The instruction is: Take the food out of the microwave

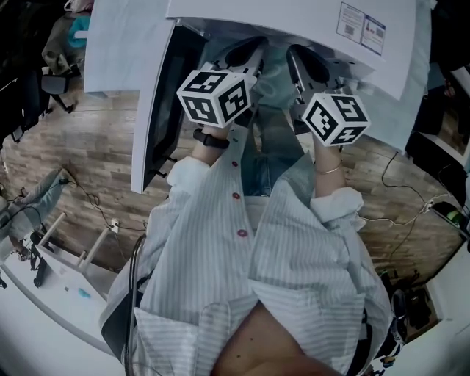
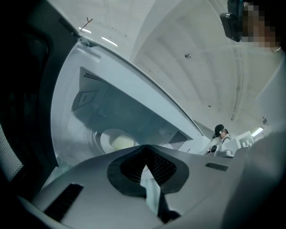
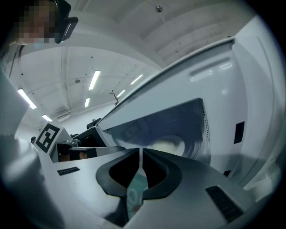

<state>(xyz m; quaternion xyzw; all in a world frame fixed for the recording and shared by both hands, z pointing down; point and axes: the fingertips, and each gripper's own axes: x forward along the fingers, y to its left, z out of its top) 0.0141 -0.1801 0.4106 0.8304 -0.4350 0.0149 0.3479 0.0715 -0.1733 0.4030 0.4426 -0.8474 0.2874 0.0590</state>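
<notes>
The person holds the left claw and the right claw out in front, side by side and tipped a little down, at the open microwave. Both claws are pinched together. The food, a pale round lump, sits on a white plate inside the microwave.

One microwave, one door, one plate of food — one left gripper, one right gripper.
</notes>
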